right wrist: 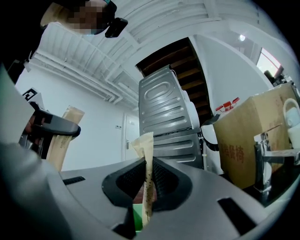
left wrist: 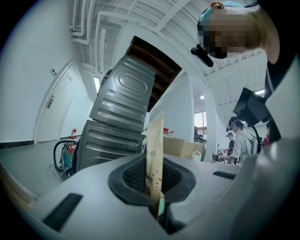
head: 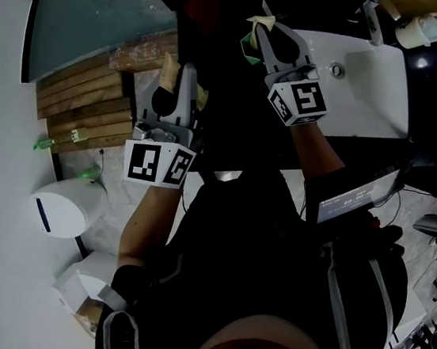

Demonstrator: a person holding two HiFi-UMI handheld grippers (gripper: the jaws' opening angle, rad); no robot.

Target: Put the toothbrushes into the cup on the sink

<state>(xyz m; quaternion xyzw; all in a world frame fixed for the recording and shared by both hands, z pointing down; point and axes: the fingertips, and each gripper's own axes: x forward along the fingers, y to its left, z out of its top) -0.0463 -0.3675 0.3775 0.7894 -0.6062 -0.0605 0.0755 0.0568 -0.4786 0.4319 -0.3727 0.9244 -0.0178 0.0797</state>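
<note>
My left gripper (head: pixel 182 73) is shut on a toothbrush in a tan paper wrapper (head: pixel 168 69), held upright in front of the person's body. In the left gripper view that wrapper (left wrist: pixel 154 150) stands pinched between the jaws (left wrist: pixel 157 187). My right gripper (head: pixel 268 29) is shut on a second wrapped toothbrush (head: pixel 257 30), close to the left rim of the white sink (head: pixel 375 78). Its wrapper (right wrist: pixel 144 173) sticks up from the closed jaws (right wrist: pixel 145 192). The pale cup (head: pixel 423 27) stands at the sink's far right corner, beside the faucet (head: pixel 372 18).
A grey ribbed metal appliance (right wrist: pixel 168 122) looms ahead of both grippers. A cardboard box (right wrist: pixel 248 136) stands by the faucet (right wrist: pixel 272 157). A white round bin (head: pixel 62 209) and wooden slats (head: pixel 84 104) lie to the left. A screen (head: pixel 355 200) is below the sink.
</note>
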